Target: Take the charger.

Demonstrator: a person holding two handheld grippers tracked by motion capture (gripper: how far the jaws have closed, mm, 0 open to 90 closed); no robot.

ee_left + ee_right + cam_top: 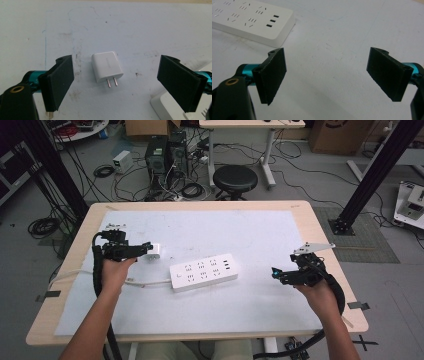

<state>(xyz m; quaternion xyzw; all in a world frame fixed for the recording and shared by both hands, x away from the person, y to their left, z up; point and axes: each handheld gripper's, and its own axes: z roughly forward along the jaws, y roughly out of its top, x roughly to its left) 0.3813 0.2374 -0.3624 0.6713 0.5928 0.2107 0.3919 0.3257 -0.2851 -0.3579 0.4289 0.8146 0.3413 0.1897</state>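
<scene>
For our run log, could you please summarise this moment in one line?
left claw: open around charger | right claw: open | power strip: untouched

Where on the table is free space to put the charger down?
The far half of the white mat, beyond the power strip, is bare, as is the stretch between strip and right gripper. It is crowded near the left gripper, with charger and cord.

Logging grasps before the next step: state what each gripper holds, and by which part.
Nothing is held. The left gripper stands open around the white plug adapter, not touching it; the right gripper is open over bare mat.
</scene>
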